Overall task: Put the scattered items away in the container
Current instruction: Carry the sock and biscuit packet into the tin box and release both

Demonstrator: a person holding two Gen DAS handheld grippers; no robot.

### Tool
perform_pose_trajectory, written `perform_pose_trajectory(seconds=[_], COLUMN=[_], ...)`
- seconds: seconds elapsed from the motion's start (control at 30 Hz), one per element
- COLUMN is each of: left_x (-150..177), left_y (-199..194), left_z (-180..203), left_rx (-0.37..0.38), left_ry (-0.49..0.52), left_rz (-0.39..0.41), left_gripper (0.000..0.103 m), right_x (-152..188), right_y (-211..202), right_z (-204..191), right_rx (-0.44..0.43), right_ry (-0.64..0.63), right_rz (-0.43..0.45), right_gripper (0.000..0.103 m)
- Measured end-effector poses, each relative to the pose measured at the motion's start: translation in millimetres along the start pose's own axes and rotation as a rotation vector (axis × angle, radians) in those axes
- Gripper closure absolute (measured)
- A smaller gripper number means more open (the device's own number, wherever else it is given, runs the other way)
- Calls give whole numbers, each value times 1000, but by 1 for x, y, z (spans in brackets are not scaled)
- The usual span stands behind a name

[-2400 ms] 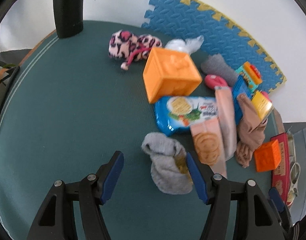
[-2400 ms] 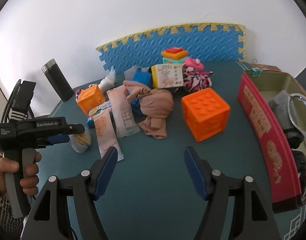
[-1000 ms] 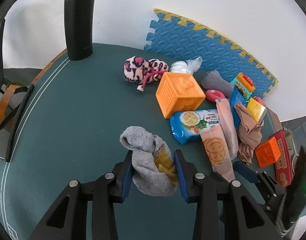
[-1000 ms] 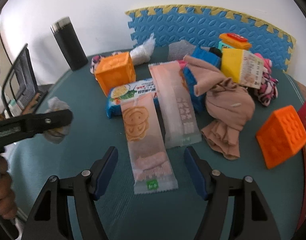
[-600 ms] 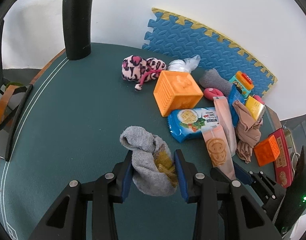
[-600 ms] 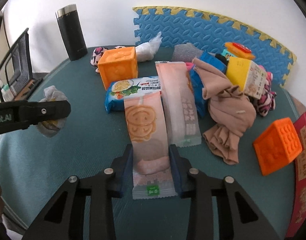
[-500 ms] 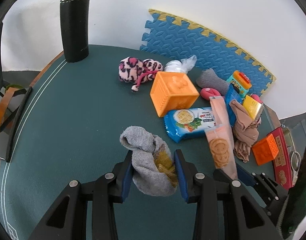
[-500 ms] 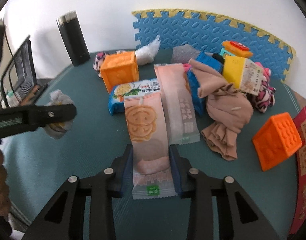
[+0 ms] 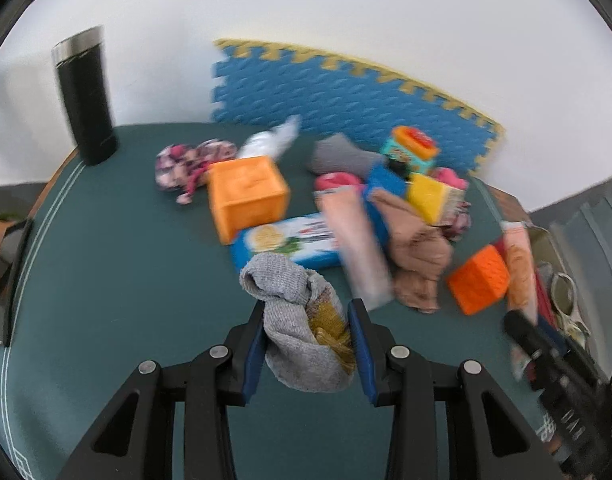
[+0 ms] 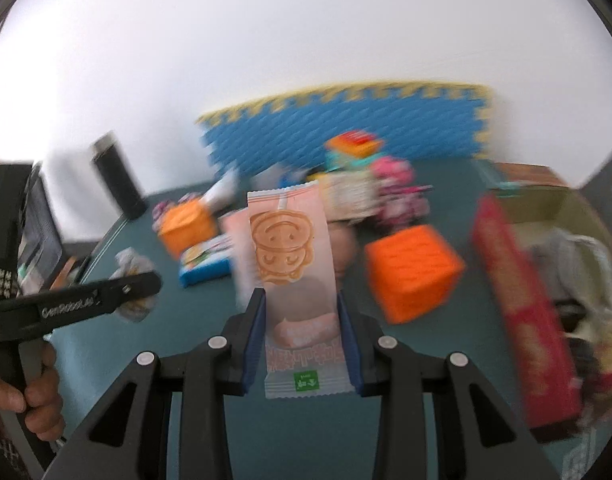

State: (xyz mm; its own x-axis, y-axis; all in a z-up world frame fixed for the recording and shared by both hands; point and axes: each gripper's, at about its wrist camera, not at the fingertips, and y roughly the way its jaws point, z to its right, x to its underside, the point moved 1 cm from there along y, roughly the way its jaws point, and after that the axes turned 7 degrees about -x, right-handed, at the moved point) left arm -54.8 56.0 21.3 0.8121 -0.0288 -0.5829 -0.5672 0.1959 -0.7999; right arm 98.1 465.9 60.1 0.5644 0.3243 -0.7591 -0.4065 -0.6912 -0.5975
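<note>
Both tongs grip: left tongs (image 9: 306, 340) sock (image 9: 296, 320), right tongs (image 10: 300, 340) wafer packet (image 10: 292, 264).

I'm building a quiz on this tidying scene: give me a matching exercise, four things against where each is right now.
Things:
1. grey sock
2. pink snack packet
3. black tumbler
4. blue-and-yellow foam mat

Places:
A. standing on the table's far left edge
B. leaning against the white wall
C. clamped in the right gripper
D. clamped in the left gripper

Pairs: 1-D, 2-C, 3-A, 4-B
</note>
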Motion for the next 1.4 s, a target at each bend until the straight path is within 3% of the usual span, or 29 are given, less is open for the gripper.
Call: perform_pose_trajectory(seconds=[0.33, 0.6, 1.0, 1.4], left_x=[-1, 2, 3, -25], left_y=[-10, -14, -9, 3], left_z=[86, 133, 165, 239], left_rx=[90, 132, 136, 241], left_ry=[156, 237, 292, 384], left_rz=[13, 4, -5, 39], left_gripper=[63, 63, 63, 63], right_x=[-12, -15, 2, 10], right_y=[-89, -100, -101, -115], right_z=[109, 163, 207, 208], right_rx=[234, 334, 351, 349], right_ry=[169, 232, 331, 348], right_rz=[172, 174, 164, 214], right_gripper=[65, 65, 58, 58])
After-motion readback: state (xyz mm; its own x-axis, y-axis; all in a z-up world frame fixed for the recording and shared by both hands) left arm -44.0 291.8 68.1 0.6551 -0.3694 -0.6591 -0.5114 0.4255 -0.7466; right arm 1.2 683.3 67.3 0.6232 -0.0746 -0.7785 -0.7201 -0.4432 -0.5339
